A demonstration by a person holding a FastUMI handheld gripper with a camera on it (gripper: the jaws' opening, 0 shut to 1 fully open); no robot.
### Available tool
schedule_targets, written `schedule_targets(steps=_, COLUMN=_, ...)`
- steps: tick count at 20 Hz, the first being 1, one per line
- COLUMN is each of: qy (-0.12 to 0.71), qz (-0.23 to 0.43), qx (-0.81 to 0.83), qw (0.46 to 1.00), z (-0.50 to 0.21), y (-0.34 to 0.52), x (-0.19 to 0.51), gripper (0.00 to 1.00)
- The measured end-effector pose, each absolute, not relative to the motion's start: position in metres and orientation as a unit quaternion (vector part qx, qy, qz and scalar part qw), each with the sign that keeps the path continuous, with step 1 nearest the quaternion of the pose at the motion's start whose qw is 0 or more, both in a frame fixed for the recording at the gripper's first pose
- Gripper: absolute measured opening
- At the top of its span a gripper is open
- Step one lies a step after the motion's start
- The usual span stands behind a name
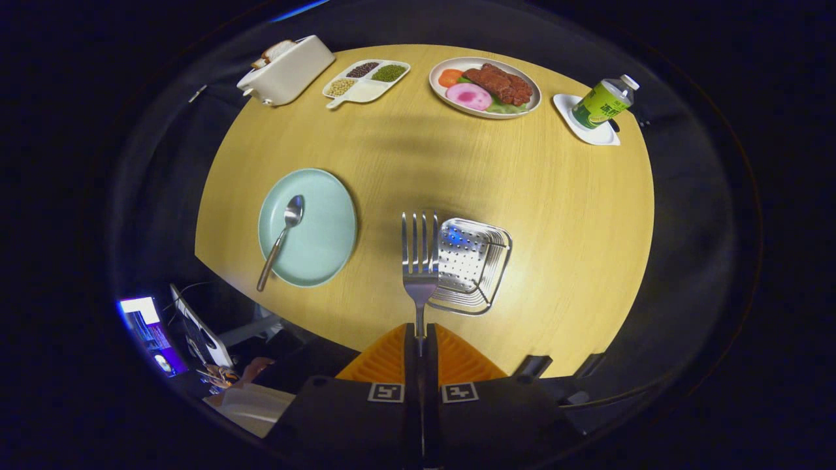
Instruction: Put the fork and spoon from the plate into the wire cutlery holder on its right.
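Fork (419, 251) tines point straight ahead from the gripper (419, 339), whose two fingers are pressed together on the fork's handle, pinching it between them. The fork hangs above the table, its head overlapping the left edge of the wire cutlery holder (471, 264), which sits just ahead and slightly right of the fingers. Left of the holder, well apart from it, lies the pale green plate (320, 251) with the spoon (282, 238) resting on it, bowl away from the fingers and handle reaching past the plate's near rim. Nothing stands between fork and holder.

Beyond them, along the far edge of the round wooden table (562, 215), stand a white toaster (287, 70) with bread in it, a divided dish of beans (366, 81), a plate of food (484, 86), and a green-labelled bottle (604, 101) on a white coaster (584, 127). Dark booth surrounds the table; a lit screen (147, 326) glows below the plate, near a person's hand (258, 367).
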State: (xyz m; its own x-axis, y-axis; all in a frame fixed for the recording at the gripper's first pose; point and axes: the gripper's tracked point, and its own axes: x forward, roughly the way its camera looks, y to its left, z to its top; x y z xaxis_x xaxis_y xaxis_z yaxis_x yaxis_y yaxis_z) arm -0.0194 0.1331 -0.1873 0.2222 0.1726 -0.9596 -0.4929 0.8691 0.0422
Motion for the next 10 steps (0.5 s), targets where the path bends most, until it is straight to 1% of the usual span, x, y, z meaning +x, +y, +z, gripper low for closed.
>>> schedule_targets(steps=3, qy=0.615, qz=0.212, qx=-0.163, qw=0.742, z=-0.197, y=0.112, x=-0.016, gripper=0.06)
schedule_targets(steps=6, qy=0.645, qz=0.219, qx=-0.186, qw=0.708, z=-0.21, y=0.109, x=-0.01, gripper=0.06)
schedule_targets(steps=8, qy=0.677, qz=0.22, qx=-0.179, qw=0.679, z=-0.221, y=0.112, x=-0.01, gripper=0.06)
schedule_targets(steps=10, qy=0.698, qz=0.213, qx=-0.172, qw=0.661, z=-0.229, y=0.111, x=-0.008, gripper=0.06)
